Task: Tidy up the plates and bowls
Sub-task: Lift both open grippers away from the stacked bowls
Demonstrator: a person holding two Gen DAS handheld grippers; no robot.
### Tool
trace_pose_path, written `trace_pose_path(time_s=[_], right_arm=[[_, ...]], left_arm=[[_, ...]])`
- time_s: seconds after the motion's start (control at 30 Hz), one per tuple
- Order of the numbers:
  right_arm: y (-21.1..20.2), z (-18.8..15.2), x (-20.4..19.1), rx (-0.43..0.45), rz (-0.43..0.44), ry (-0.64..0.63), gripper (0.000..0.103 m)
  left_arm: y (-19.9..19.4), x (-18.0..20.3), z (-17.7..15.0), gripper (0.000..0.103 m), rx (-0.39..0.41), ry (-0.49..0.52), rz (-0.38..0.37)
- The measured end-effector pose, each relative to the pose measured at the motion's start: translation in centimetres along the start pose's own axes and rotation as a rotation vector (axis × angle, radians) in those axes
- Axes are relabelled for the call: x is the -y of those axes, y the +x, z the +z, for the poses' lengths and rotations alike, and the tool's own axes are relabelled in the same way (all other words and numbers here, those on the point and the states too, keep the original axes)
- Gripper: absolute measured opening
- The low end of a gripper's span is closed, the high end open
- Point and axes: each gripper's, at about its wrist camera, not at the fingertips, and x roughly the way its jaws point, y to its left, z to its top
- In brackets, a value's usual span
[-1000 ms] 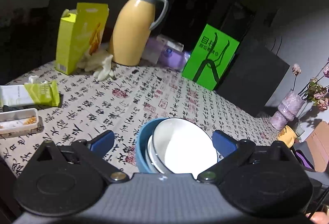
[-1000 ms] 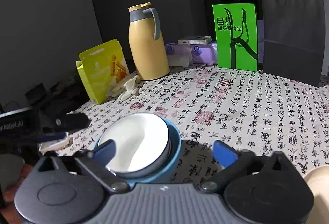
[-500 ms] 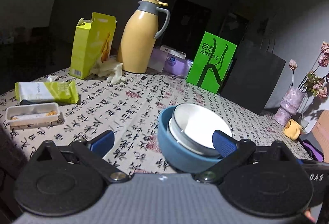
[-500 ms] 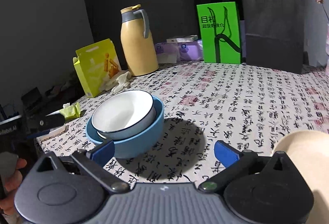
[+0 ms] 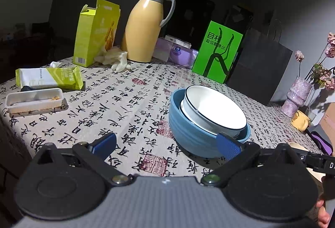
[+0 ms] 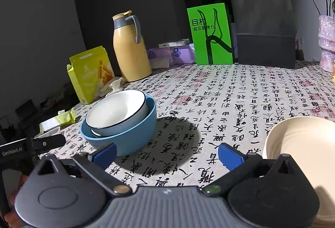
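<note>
A white bowl [image 5: 213, 110] with a dark rim sits nested and tilted inside a larger blue bowl [image 5: 192, 138] on the calligraphy tablecloth; the pair also shows in the right wrist view, white bowl [image 6: 115, 110] in blue bowl [image 6: 129, 136]. My left gripper [image 5: 165, 144] is open and empty, just in front of and left of the blue bowl. My right gripper [image 6: 166, 153] is open and empty, with the blue bowl ahead on its left. A cream plate [image 6: 301, 144] lies at the right, beside the right finger.
At the back stand a yellow thermos [image 5: 144, 25], a yellow-green carton [image 5: 94, 33], a green bag [image 5: 217, 52], a black paper bag [image 5: 257, 69] and purple packs [image 5: 178, 52]. A snack wrapper [image 5: 48, 79] and plastic tray [image 5: 33, 100] lie left. A vase [image 5: 295, 96] stands right.
Both grippers have pulled back and away from the nested bowls, which now stand free on the table. The cream plate has come into the right wrist view.
</note>
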Motion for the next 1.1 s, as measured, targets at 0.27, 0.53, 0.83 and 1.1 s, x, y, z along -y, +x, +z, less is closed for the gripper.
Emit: trace_pose_path(time_s=[0.27, 0.53, 0.83, 1.1], right_arm=[[0.5, 0.9, -0.9, 0.042, -0.036, -0.008, 0.103], [1.5, 1.7, -0.8, 0.047, -0.045, 0.025, 0.103], [4.4, 2.7, -0.6, -0.051, -0.007, 0.071, 0.103], [7.1, 3.7, -1.1, -0.124, -0.005, 0.077, 0.103]], left_arm=[[0.9, -0.2, 0.4, 0.103, 0.004, 0.013, -0.018], [2.0, -1.0, 1.0, 0.103, -0.005, 0.000, -0.040], [3.9, -1.9, 1.9, 0.103, -0.033, 0.001, -0.067], [5.4, -1.9, 3.9, 0.103, -0.045, -0.023, -0.117]])
